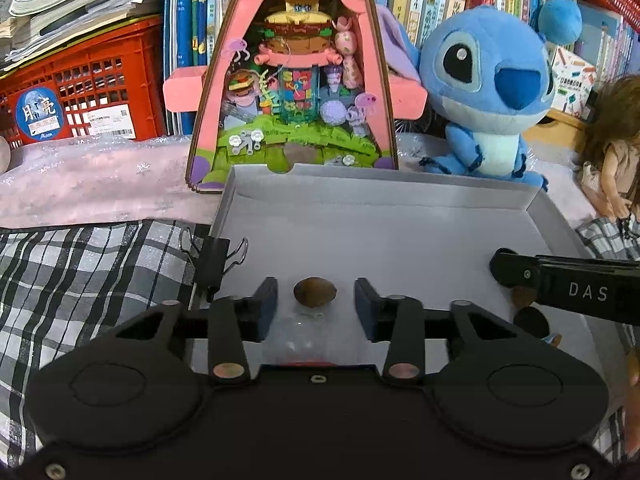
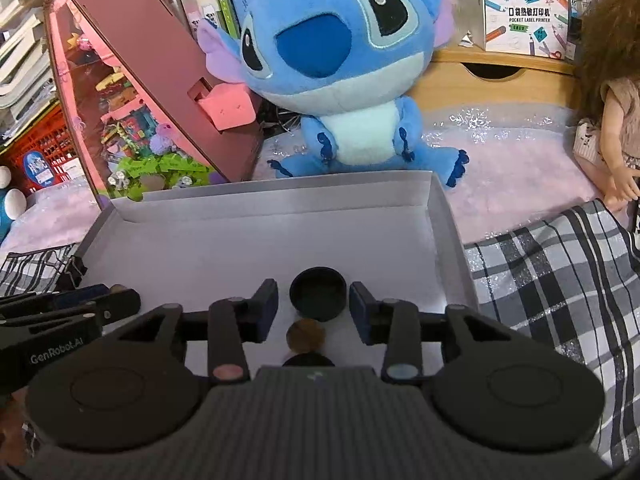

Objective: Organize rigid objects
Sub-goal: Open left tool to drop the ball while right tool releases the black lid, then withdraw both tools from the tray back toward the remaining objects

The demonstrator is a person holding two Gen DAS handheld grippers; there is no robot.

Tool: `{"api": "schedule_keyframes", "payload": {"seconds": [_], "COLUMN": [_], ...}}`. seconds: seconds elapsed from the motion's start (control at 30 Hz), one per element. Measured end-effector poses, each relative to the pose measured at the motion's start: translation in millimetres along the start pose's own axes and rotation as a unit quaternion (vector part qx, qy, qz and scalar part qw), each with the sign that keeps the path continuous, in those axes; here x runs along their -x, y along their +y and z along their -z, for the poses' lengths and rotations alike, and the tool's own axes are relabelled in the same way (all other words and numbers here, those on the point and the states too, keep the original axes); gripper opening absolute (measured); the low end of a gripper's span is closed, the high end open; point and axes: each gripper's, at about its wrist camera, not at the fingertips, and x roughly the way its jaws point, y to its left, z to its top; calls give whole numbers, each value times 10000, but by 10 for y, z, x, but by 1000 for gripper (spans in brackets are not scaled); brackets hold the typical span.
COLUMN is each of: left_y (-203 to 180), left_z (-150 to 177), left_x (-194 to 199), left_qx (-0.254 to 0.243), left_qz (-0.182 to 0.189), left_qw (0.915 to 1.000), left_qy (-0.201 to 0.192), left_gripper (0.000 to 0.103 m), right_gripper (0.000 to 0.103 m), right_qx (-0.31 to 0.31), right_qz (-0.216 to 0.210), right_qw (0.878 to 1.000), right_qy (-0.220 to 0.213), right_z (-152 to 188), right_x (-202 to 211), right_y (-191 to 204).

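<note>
In the left wrist view my left gripper (image 1: 315, 304) hovers low over the floor of a shallow white box (image 1: 380, 224). It is open, and a small clear bottle with a brown cork (image 1: 315, 292) stands between its fingers with a gap on each side. In the right wrist view my right gripper (image 2: 313, 304) is open around a black round cap (image 2: 318, 292), whose sides the pads do not touch. A second corked bottle (image 2: 306, 336) lies just behind the cap, under the gripper. One right finger (image 1: 516, 270) shows at the right of the left wrist view.
A binder clip (image 1: 214, 264) grips the box's left wall. Behind the box (image 2: 260, 236) stand a pink triangular toy display (image 1: 296, 80) and a blue plush (image 2: 340, 60). A doll (image 2: 616, 92) sits at the right. Checked cloth (image 2: 560, 272) flanks the box. Books and a red crate (image 1: 88, 88) fill the back.
</note>
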Motion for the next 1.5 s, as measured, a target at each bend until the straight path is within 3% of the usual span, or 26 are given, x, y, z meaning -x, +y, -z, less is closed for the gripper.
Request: {"api": "schedule_keyframes", "payload": {"seconds": [0.23, 0.4, 1.0, 1.5], "left_y": [-5, -10, -54, -53], "left_z": [53, 170, 922, 1525], "left_x": [254, 519, 1442, 1758], "left_qx": [-64, -93, -574, -679], "left_qz": [46, 144, 649, 755], "left_qw": [9998, 9990, 9942, 9930], "left_qy": [-197, -424, -642, -607], "left_gripper": [62, 79, 82, 82], "right_gripper": [80, 85, 93, 98], "right_qx": [-119, -45, 544, 932], "right_qz": [-110, -158, -612, -828], "right_qw": [9995, 9989, 9923, 9863], "right_qy": [-263, -445, -931, -1083], "right_z": [28, 82, 604, 1137], "right_x": [195, 368, 1117, 1518], "right_y": [-25, -22, 72, 100]}}
